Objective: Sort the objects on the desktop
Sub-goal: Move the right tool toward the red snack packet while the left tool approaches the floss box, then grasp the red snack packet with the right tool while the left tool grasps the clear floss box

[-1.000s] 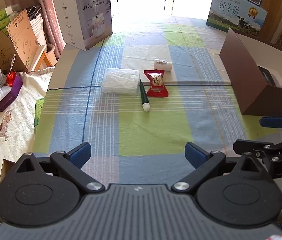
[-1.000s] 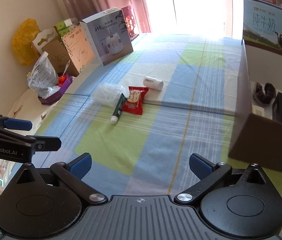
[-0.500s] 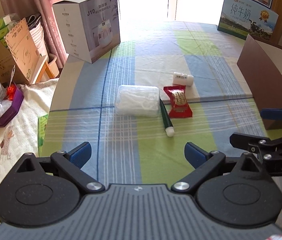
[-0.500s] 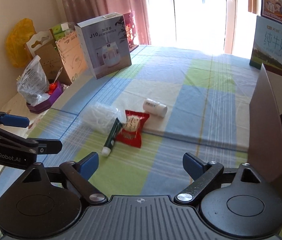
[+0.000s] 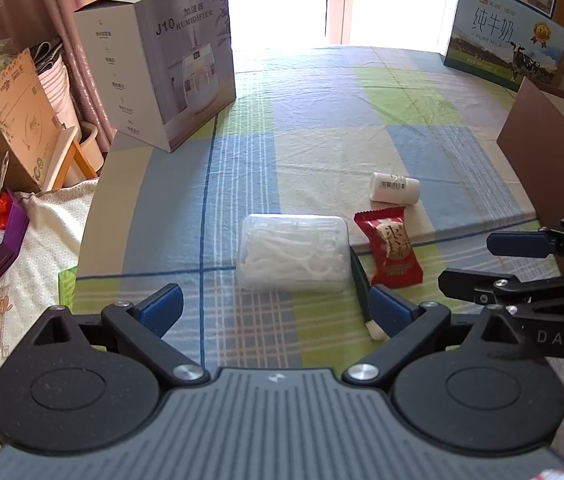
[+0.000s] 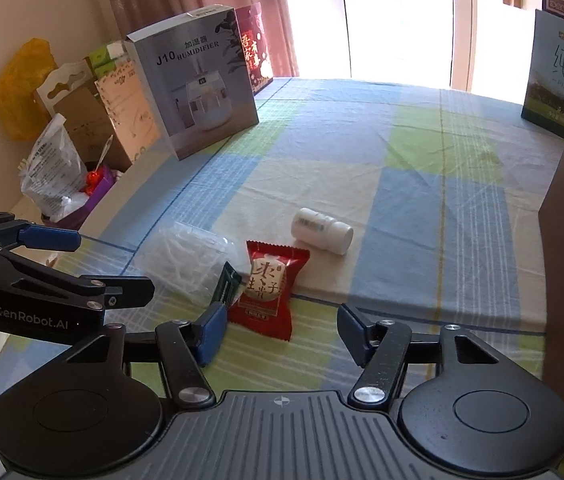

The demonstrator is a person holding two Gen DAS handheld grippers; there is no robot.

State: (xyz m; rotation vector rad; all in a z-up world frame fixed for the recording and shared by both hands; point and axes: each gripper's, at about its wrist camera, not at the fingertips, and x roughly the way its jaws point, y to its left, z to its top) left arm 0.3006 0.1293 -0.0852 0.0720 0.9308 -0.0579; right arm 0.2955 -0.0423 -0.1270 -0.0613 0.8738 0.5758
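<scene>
Left wrist view looks down on the clear plastic box of floss picks (image 5: 293, 254), just beyond the spread, empty left gripper (image 5: 276, 308). A dark green tube (image 5: 363, 296) runs along the box's 3 o'clock side, its white cap hard by the right fingertip. The red snack packet (image 5: 390, 251) lies beside the tube at 1 o'clock, and the white bottle (image 5: 394, 188) lies on its side farther out.

Right wrist view alone shows the packet's printed face head-on: the red snack packet (image 6: 270, 288) sits at 12 o'clock between the spread fingers of the right gripper (image 6: 280, 332), which holds nothing. Its left fingertip (image 6: 210, 332) sits just at the tube (image 6: 225, 286). The bottle (image 6: 322, 231) rests beyond the packet at 1 o'clock, the floss box (image 6: 186, 258) at 10 o'clock. Only this view catches the red gift bag (image 6: 254, 56) behind the humidifier box (image 6: 198, 88). Everything lies on the checked tablecloth (image 6: 422, 184).
</scene>
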